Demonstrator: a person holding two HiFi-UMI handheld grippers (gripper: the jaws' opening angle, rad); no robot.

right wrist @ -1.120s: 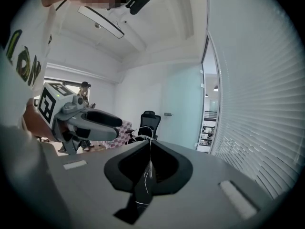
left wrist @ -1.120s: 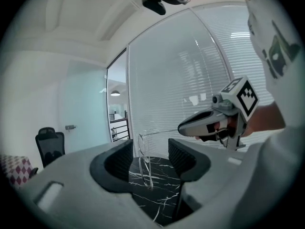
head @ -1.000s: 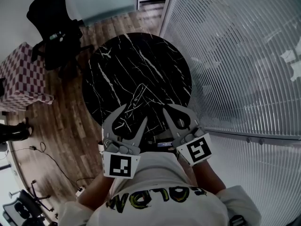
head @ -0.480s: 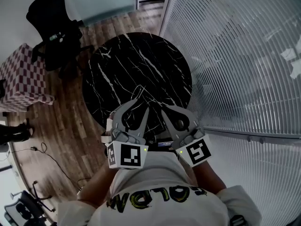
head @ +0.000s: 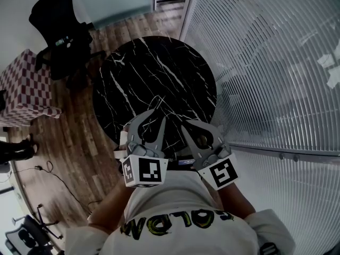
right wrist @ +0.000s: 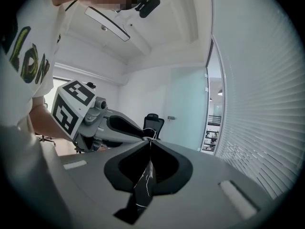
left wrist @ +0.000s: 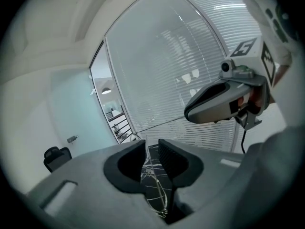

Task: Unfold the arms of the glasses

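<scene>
Left gripper (left wrist: 152,149): jaws have just been closing and are now narrow, with the thin wire of the glasses (left wrist: 155,190) standing between them. The wire runs along one pad and a slit of daylight shows beside the other, so I'd call that not clamped yet. Can't tell whether that wire is a temple or part of the rim.

Right gripper (right wrist: 151,144): jaws pinched together, a bit of the wire frame caught at the very tips. It's the one holding the glasses.

Glasses are in the air between the two sets of tips, above the near edge of the black marble table (head: 159,68).

Handling, my read: very light, springy thin metal, slick, easy to bend, and the lenses are likely to scratch. Grip a temple close to its free end with light force. Keep off the lenses and don't twist across the hinge; swing along the hinge's arc only.

Pose: both grippers are held close to the person's chest, angled in towards each other in a V and tipped slightly down. The tips nearly meet. From the left gripper view the right gripper sits up and to the right, close by.
</scene>
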